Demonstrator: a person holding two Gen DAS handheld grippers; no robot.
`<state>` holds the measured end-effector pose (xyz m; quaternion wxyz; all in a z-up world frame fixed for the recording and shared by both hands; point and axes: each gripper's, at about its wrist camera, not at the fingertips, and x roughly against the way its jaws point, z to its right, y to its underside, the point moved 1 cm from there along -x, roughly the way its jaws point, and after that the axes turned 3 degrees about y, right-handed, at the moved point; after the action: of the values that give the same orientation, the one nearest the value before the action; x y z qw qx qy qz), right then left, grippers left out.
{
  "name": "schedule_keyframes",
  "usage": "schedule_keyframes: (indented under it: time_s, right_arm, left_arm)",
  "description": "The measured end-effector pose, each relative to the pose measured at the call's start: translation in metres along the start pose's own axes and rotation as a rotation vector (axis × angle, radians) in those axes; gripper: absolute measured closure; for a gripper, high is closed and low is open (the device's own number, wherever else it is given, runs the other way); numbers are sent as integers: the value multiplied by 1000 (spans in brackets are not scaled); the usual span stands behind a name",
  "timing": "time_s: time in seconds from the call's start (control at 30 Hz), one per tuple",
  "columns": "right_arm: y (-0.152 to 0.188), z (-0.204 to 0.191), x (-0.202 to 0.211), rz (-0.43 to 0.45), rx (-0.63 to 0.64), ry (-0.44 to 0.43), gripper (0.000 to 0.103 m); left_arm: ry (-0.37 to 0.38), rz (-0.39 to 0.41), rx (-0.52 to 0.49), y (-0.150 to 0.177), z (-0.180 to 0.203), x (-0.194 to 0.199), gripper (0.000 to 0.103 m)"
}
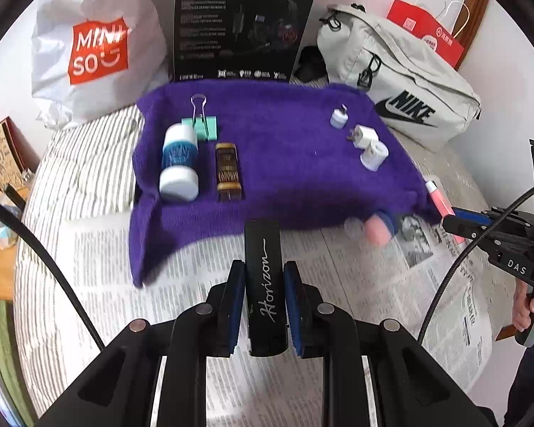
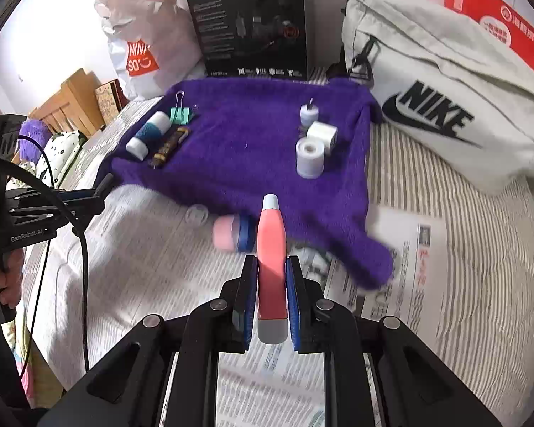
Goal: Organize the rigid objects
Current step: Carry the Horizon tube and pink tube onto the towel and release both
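My left gripper [image 1: 263,299] is shut on a black case lettered "Horizon" [image 1: 265,270], held above the newspaper. My right gripper [image 2: 271,291] is shut on a pink tube with grey ends [image 2: 271,245]; the same tube [image 1: 441,203] shows at the right in the left wrist view. On the purple cloth [image 1: 284,163] lie a blue-and-white spool [image 1: 179,158], a mint binder clip [image 1: 201,126] and a brown box [image 1: 228,172] at the left. Three white plug adapters [image 1: 368,142] sit at the right. A pink-and-blue cylinder [image 2: 233,232] lies at the cloth's front edge.
A white Miniso bag [image 1: 96,49], a black headset box [image 1: 245,25] and a grey Nike bag [image 1: 402,82] line the back. Newspaper [image 1: 203,256] covers the striped bedding in front. A person's hand [image 1: 532,306] holds the right gripper's handle. Wooden furniture [image 2: 67,103] stands at the left.
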<state>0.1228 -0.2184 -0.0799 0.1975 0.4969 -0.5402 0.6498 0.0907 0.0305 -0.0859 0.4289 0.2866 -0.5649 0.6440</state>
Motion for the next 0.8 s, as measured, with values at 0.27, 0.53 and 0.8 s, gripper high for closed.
schedule_keyframes:
  time_s: [0.27, 0.53, 0.8]
  right_arm:
    - [-32, 5, -17, 11, 28, 9, 87]
    - [-58, 3, -41, -10, 91, 22, 87]
    - [-70, 2, -75, -68, 122, 20, 87]
  left_arm:
    - [5, 4, 2, -18, -1, -8, 82]
    - [8, 10, -1, -36, -3, -13, 82]
    - [21, 7, 5, -57, -9, -24, 82]
